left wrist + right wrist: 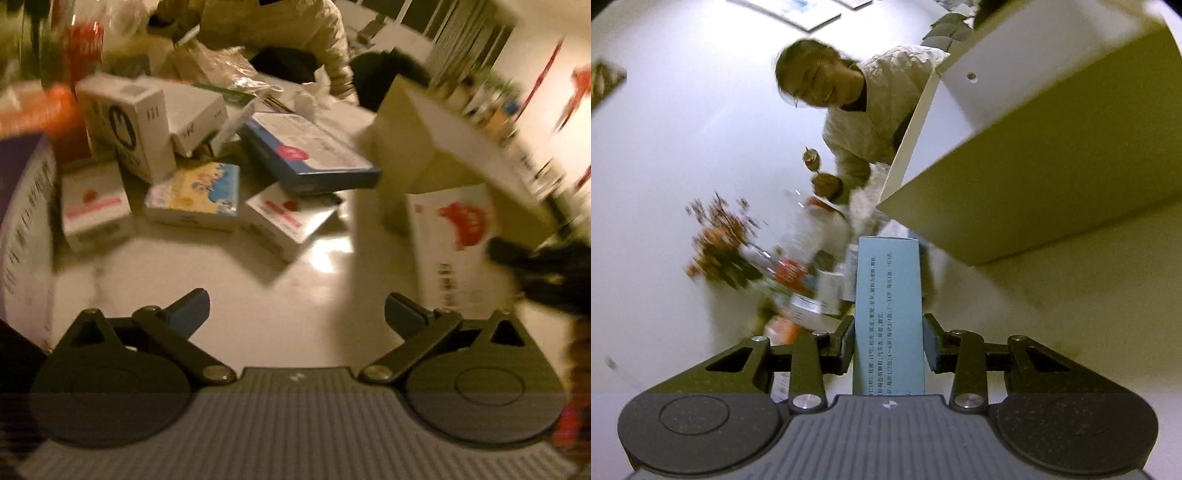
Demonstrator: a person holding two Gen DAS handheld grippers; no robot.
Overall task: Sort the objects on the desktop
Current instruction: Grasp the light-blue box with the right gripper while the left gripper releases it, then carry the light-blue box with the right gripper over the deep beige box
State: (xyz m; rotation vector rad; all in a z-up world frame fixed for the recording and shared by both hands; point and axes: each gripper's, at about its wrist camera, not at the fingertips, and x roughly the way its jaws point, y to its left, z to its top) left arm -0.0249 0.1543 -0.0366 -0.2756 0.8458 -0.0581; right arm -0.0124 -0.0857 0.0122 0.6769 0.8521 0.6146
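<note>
Between my right gripper's [889, 345] fingers, pale blue box [888, 314] pinched, beside white bin [1052, 155], probably its destination. Left gripper [297, 314] spread, empty, over table's [221, 266] box pile. Next: lower it in.

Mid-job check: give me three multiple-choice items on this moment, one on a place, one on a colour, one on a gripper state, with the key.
1. Where does the blue-edged box lie?
A. flat and alone on the table
B. propped on other boxes in the pile
C. inside the big white box

2. What colour is the carton in the right gripper?
A. light blue
B. orange
C. purple

3. How does the left gripper stand?
A. shut on a box
B. open, holding nothing
C. shut on nothing

Key: 1 B, its near end rests on the red-striped box. 2 A, pale blue face with dark print. 3 B, bare table shows between the spread fingers.
</note>
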